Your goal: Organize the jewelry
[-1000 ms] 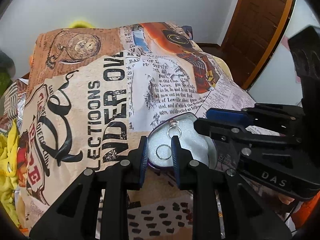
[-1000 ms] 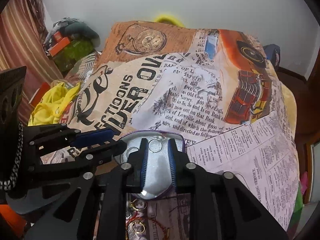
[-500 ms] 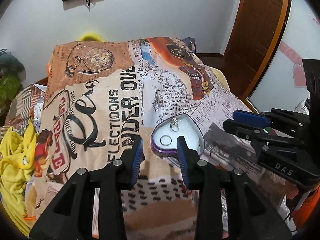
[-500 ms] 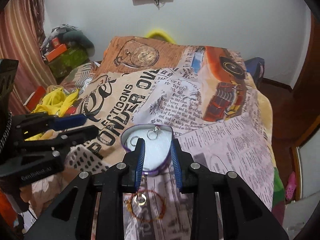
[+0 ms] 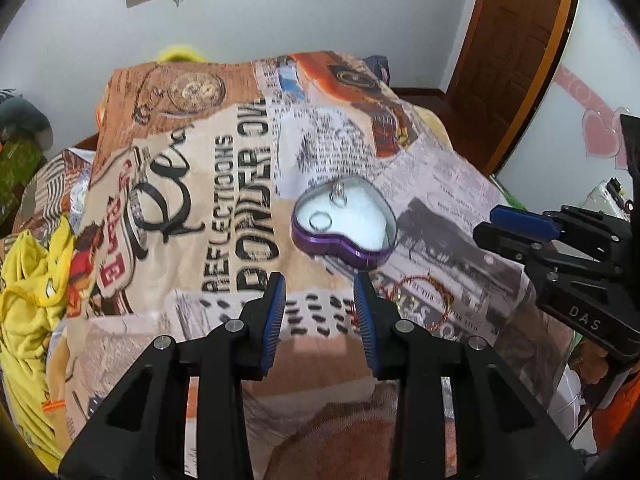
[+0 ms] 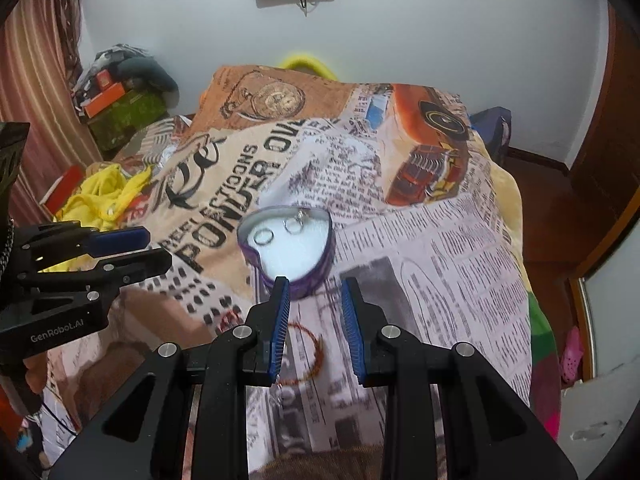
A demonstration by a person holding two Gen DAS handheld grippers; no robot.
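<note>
A purple heart-shaped tin (image 5: 320, 242) (image 6: 326, 258) with a white lining lies on the printed bedspread (image 5: 224, 184). Two silver rings rest inside it, a plain one (image 5: 321, 220) (image 6: 264, 236) and one with a stone (image 5: 338, 196) (image 6: 294, 224). A red-gold thread bracelet (image 5: 420, 296) (image 6: 312, 344) lies on the cloth just in front of the tin. My left gripper (image 5: 320, 284) (image 6: 132, 248) hovers open, short of the tin, with nothing between its pads. My right gripper (image 6: 315, 286) (image 5: 516, 232) hangs over the bracelet, jaws narrowly apart and empty.
A crumpled yellow cloth (image 5: 24, 300) (image 6: 104, 196) lies at the bed's left side. Boxes and clothes (image 6: 116, 100) are piled by the curtain. The bed drops off to the floor on the right, near a brown door (image 5: 512, 40).
Both grippers have drawn back and upward from the tin. The left jaws have widened and the plain ring stays in the tin. The bracelet has come into view.
</note>
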